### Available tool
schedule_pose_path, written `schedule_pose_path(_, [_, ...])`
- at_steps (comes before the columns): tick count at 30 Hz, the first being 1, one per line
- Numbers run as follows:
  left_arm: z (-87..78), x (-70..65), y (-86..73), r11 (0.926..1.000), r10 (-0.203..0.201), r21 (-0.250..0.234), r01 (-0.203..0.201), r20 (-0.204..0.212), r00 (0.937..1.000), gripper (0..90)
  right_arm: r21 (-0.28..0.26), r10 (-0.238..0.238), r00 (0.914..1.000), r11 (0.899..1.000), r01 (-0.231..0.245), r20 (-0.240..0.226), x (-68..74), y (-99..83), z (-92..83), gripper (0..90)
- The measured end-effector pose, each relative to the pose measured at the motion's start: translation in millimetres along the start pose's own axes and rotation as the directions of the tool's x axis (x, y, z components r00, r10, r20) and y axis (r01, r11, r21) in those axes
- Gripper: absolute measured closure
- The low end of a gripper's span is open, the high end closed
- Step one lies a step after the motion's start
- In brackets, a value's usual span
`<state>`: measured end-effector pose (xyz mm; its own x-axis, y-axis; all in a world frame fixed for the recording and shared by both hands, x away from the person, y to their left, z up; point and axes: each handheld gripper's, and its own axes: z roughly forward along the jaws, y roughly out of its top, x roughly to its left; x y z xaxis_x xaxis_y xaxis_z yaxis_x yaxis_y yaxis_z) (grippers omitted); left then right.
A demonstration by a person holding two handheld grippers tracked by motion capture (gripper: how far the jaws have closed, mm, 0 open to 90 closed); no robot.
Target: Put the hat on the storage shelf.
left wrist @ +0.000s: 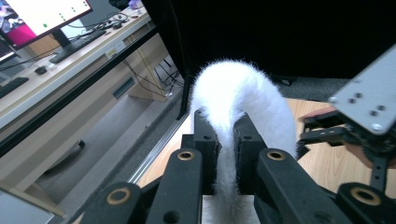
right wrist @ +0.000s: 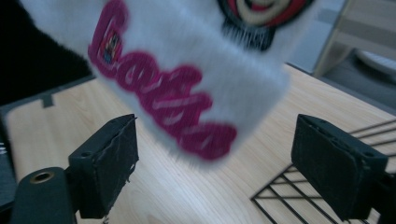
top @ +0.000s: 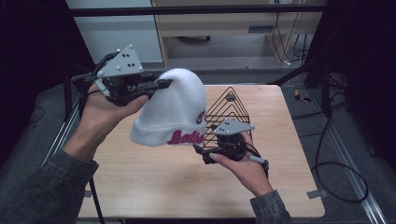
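Observation:
A white fuzzy beanie (top: 173,109) with pink lettering hangs in the air over the wooden table (top: 154,177). My left gripper (top: 164,84) is shut on the beanie's crown and holds it up from the upper left. Between its two black jaws the white fabric (left wrist: 227,154) is pinched. My right gripper (top: 200,151) sits below the beanie's brim at the right, open. Its fingers (right wrist: 109,163) stand wide apart, and the lettered brim (right wrist: 187,112) hangs just beyond them without touching.
A black wire rack (top: 227,112) of triangular shape stands on the table behind my right gripper, and its wires (right wrist: 299,191) lie close to the right jaw. Cables (top: 336,168) trail on the floor at the right. A desk with a monitor (left wrist: 42,18) stands off to the left.

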<state>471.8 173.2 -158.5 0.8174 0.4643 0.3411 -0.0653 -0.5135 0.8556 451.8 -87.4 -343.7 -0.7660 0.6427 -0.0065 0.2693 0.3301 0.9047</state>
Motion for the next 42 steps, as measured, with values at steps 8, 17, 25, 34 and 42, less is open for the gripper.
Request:
schedule_pose_path(8, [13.6, 1.3, -3.8, 0.9988, -0.038, -0.03, 0.038, 0.016, 0.9992, 83.1, 0.024, 0.028, 0.9882, 0.999, -0.025, -0.151, -15.8, 5.0, 24.5, 53.2])
schedule_pose_path(17, [21.9, 12.1, -4.2, 0.9949, -0.089, -0.049, 0.088, -0.014, 0.9959, 82.9, 0.042, -0.064, 0.9962, 0.997, 0.066, -0.06, -20.3, 19.9, 10.5, 72.3])
schedule_pose_path(25, [48.0, 27.3, 7.8, 0.9832, -0.157, -0.097, 0.155, -0.015, 0.9874, 82.9, 0.059, -0.072, 0.9967, 0.996, 0.07, 0.037, -66.5, 37.7, -26.1, 73.8])
schedule_pose_path(34, [95.8, 36.1, 14.2, 0.9767, -0.185, -0.114, 0.182, -0.016, 0.9827, 82.9, 0.068, -0.055, 0.9902, 0.997, 0.046, 0.129, -108.2, 41.1, -51.1, 74.9])
schedule_pose_path(42, [122.6, 35.3, 13.9, 0.9693, -0.216, -0.119, 0.215, 0.007, 0.9764, 82.8, 0.083, -0.054, 0.9824, 0.996, 0.039, 0.179, -125.8, 32.2, -57.0, 75.5])
